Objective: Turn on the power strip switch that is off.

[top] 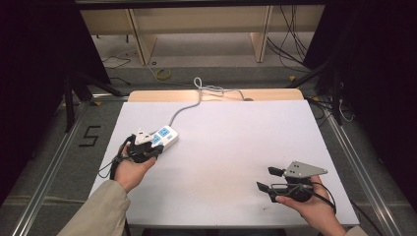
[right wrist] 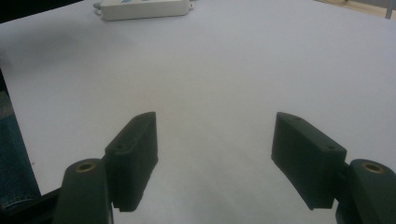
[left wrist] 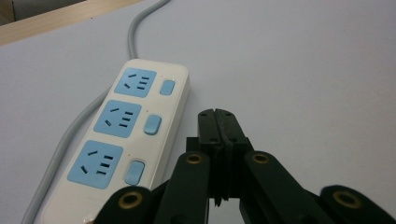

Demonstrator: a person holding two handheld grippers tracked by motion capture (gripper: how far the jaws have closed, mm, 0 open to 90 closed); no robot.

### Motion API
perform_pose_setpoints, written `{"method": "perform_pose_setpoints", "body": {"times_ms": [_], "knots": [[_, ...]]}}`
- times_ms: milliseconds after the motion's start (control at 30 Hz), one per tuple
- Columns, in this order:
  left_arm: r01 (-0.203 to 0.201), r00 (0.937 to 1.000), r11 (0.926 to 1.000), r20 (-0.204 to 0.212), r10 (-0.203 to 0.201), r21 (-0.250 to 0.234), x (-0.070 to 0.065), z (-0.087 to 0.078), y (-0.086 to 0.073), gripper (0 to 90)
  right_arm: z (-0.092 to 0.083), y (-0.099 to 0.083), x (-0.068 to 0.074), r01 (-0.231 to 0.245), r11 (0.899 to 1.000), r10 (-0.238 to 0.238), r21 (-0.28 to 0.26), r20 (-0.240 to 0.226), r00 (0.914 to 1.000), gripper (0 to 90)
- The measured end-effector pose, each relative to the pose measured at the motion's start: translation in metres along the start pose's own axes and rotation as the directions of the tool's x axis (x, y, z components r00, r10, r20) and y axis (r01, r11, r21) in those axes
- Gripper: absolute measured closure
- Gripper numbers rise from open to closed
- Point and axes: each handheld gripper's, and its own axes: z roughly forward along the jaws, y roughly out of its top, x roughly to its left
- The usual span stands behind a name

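A: Power strip (left wrist: 126, 135) first: where does it lie?
B: Flat on the white table (top: 231, 147), toward the far left part of the sheet, its grey cord (top: 186, 109) running off over the far edge. It has three blue sockets, each with its own blue switch (left wrist: 152, 125) beside it.
A: And the left gripper (left wrist: 218, 122)?
B: Just beside the power strip, on the switch side. Its fingers are pressed together with nothing between them, tips level with the middle switch but off to the side, over bare table.
A: So nothing pressed yet?
B: I'd judge not. The closed tips look set up for poking a switch; the approach seems done, the push itself is left. Whether any switch is on I cannot tell.
A: The right gripper (top: 276, 179)?
B: Well apart from the power strip, near the front right of the table, fingers wide apart and empty.
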Motion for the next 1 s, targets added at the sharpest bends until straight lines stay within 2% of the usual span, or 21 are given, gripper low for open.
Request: {"method": "perform_pose_setpoints", "body": {"times_ms": [1000], "knots": [[0.032,0.9980,0.9991,-0.055,-0.030,0.029,0.019,0.015,0.009,89.7,0.000,0.000,0.000,0.002,1.000,-0.002,0.000,0.000,1.0000,31.9]]}}
